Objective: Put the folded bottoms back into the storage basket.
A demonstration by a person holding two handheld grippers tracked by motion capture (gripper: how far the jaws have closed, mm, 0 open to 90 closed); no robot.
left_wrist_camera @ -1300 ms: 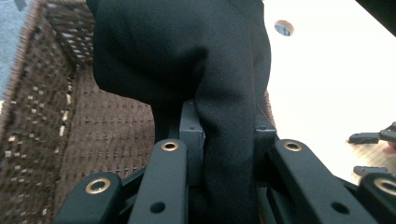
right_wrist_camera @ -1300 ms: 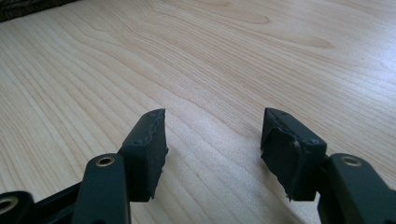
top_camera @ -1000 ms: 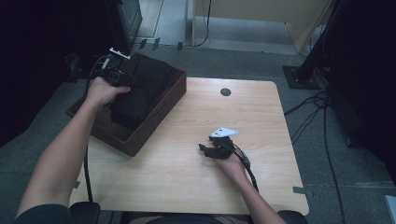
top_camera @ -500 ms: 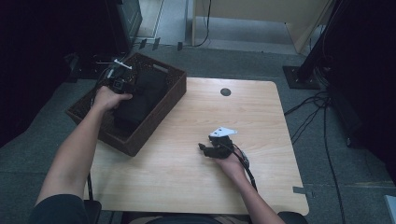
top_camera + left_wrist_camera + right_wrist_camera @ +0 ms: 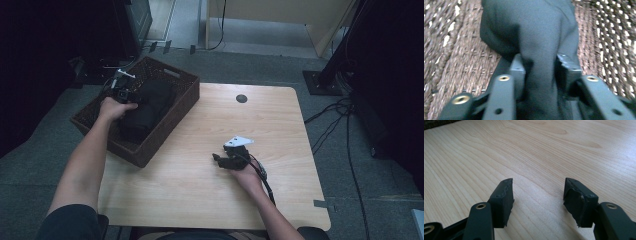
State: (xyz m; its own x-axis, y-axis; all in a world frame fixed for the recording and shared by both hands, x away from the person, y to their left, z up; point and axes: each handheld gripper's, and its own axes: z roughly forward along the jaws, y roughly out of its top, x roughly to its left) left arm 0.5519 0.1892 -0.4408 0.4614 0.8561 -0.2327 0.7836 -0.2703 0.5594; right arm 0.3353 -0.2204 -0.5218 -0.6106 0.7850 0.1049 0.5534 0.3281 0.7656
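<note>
Dark folded cloth [image 5: 541, 50] sits gripped by the left gripper [image 5: 541, 75] inside the brown wicker basket [image 5: 170, 117], not lifted out; the right gripper [image 5: 539, 195] rests wide open, empty, on the wooden counter [image 5: 200, 200].

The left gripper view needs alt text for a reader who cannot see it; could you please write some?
The left gripper is shut on a fold of dark cloth, which bunches between its two black jaws. The cloth lies inside a brown woven basket, whose weave shows on both sides.
</note>
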